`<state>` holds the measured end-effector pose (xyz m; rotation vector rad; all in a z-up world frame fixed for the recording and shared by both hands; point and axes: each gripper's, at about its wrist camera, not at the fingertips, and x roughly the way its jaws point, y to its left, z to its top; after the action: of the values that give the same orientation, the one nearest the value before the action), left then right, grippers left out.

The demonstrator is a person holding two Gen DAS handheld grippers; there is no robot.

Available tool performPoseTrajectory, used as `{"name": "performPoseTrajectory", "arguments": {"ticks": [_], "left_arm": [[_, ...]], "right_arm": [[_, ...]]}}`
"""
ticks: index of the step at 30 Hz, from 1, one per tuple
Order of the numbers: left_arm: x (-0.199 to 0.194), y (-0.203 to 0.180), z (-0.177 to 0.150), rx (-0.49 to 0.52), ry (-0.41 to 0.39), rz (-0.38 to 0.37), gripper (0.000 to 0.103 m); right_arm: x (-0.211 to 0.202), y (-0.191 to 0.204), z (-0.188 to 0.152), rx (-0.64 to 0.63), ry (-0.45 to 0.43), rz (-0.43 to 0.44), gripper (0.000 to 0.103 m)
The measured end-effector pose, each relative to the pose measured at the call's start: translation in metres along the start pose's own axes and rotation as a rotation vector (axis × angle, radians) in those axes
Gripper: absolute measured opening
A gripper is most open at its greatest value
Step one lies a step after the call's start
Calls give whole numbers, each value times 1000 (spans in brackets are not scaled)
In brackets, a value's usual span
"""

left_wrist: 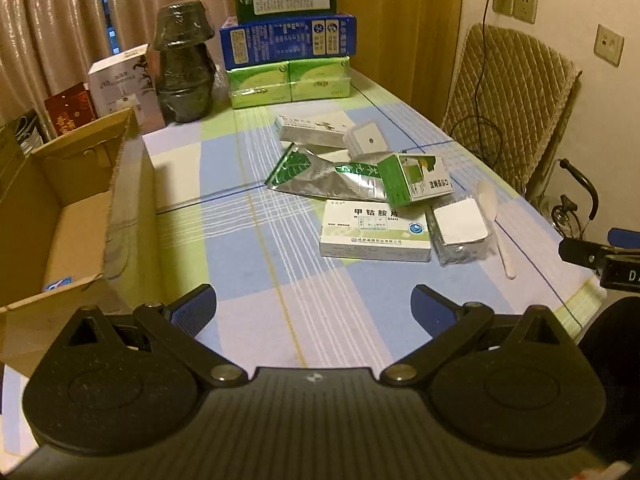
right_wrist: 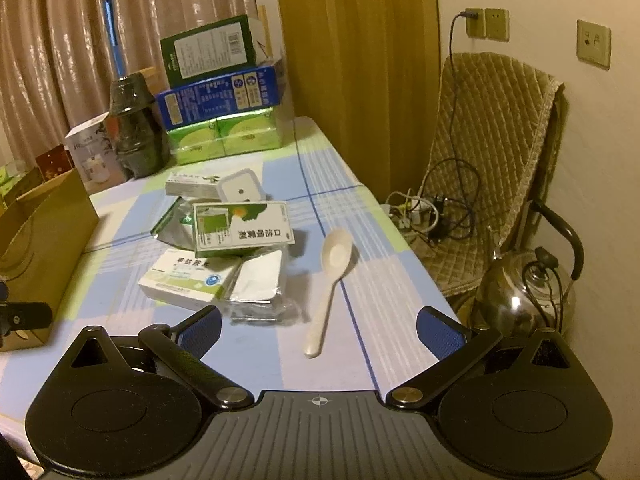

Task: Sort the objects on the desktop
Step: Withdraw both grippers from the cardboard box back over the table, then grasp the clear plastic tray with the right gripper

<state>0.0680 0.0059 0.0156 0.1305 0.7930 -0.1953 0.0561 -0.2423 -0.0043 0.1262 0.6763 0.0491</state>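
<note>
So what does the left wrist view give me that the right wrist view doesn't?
Only the left wrist view looks into the open cardboard box, with a small blue item on its floor. Only the right wrist view shows the steel kettle and the tangle of cables by the chair. Both show the white spoon, the medicine box pile and open, empty tongs.

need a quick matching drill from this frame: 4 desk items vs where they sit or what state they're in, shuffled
Items:
1. spoon
2. cardboard box
3. blue carton
4. left tool

Place or state:
A. in the stack at the table's far end
B. open, holding nothing
C. at the table's left edge, flaps open
D. alone on the cloth, right of the pile

Pairs: 1-D, 2-C, 3-A, 4-B
</note>
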Motion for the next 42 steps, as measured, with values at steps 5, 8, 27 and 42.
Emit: {"name": "performPoseTrajectory", "arguments": {"ticks": [5,8,27,42], "left_arm": [[20,-4,4,9,17,-18,102],[31,-7,6,24,26,-27,102],[90,-1,13,68,76,-47,102],[105,19,6,-2,92,-49,102]], "right_arm": [[12,0,0,1,14,5,101],[21,2,1,-5,22,16,101],[112,46,10,-168,90,99,101],[149,59,4,-250,146,115,58]]}}
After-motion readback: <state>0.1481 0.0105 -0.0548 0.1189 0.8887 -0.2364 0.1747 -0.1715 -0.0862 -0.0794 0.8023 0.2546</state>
